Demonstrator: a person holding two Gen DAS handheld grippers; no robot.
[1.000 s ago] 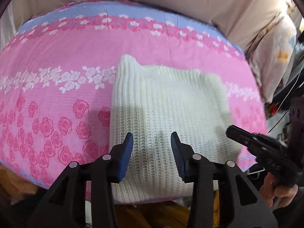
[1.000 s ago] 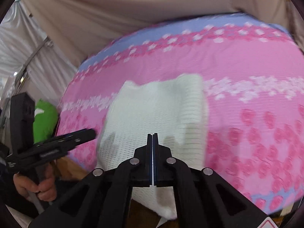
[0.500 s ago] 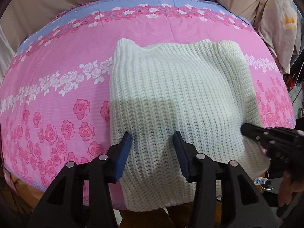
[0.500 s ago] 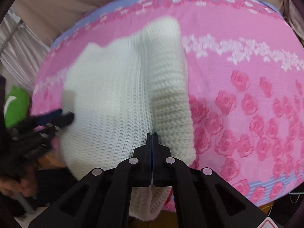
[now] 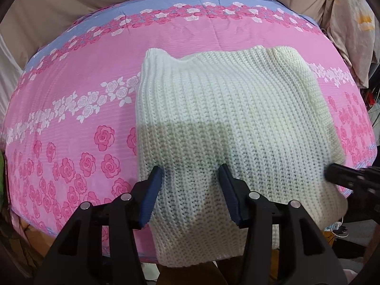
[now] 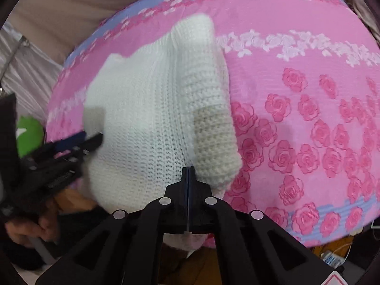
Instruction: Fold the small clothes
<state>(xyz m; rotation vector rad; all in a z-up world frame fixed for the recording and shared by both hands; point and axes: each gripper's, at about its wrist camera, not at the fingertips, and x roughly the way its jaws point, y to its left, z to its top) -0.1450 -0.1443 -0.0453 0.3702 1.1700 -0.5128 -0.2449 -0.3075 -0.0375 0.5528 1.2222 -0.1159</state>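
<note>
A cream knitted sweater (image 5: 225, 123) lies folded on the pink rose-print bedspread (image 5: 71, 109), its near edge hanging over the bed's front. My left gripper (image 5: 190, 190) is open and empty, its blue-padded fingers just above the sweater's near part. My right gripper (image 6: 188, 173) is shut and empty, its tip over the sweater (image 6: 147, 118) beside the folded sleeve (image 6: 209, 118). The right gripper also shows at the right edge of the left wrist view (image 5: 342, 178). The left gripper shows at the left of the right wrist view (image 6: 78, 142).
A beige curtain (image 5: 71, 0) hangs behind the bed. A patterned cloth (image 5: 353, 23) hangs at the far right. A green object (image 6: 28, 133) sits left of the bed. Cables and a power strip (image 6: 332, 258) lie on the floor below the front edge.
Both grippers have moved in over the sweater, which now fills more of each view. The left stays open and the right stays shut.
</note>
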